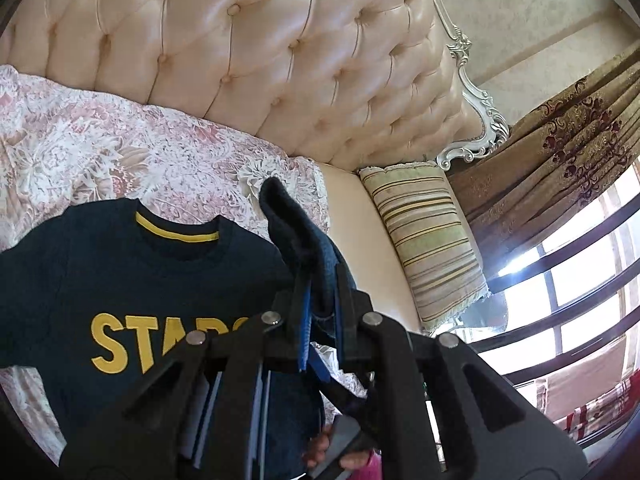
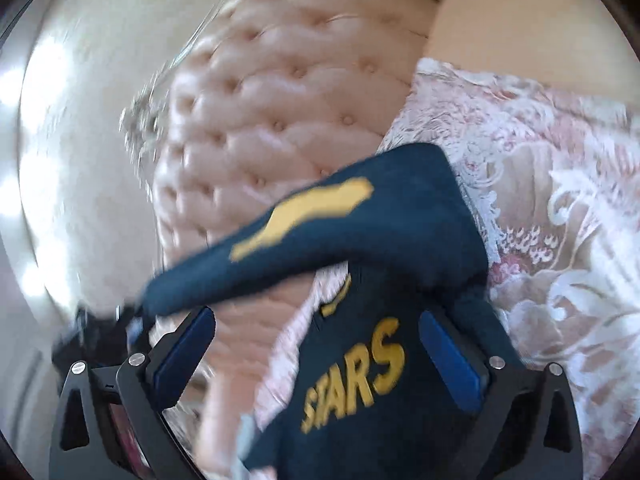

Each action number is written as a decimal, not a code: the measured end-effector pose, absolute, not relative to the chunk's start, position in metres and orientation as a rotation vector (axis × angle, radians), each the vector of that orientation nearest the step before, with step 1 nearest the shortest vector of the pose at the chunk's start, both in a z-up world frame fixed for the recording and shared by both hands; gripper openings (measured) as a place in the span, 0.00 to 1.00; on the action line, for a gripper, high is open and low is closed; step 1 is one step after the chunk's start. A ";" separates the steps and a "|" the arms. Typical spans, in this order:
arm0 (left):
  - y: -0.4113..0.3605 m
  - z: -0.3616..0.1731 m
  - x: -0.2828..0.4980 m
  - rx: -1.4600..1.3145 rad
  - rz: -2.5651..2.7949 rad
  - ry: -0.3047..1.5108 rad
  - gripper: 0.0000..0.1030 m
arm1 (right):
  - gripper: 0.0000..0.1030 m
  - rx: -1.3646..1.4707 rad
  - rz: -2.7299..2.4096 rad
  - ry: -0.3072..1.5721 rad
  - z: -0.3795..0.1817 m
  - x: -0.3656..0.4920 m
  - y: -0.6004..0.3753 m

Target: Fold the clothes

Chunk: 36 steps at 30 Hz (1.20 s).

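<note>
Cloth of the dark blue T-shirt (image 1: 132,280) with yellow STARS letters is pinched in the left tool (image 1: 320,300), at a sleeve lifted off the pink flowery bed cover (image 1: 100,140). If that pinch slips, the sleeve drops and the fold is lost.

The right tool (image 2: 316,344) is spread wide, the shirt between its blue pads (image 2: 448,348) but not squeezed. The picture is blurry; closing now could grab the wrong layer.

The navy T-shirt (image 2: 360,360) reads "STARS" in yellow letters.
</note>
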<state>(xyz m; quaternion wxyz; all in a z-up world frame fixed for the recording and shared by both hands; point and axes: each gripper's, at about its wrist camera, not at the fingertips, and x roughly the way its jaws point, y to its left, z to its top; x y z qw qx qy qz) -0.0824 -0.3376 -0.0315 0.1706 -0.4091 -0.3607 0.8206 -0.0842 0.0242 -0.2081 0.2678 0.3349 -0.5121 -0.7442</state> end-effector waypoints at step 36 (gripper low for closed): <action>-0.351 0.017 -0.087 -1.098 2.387 -0.944 0.11 | 1.00 0.599 -1.937 -1.865 -0.205 -0.084 0.043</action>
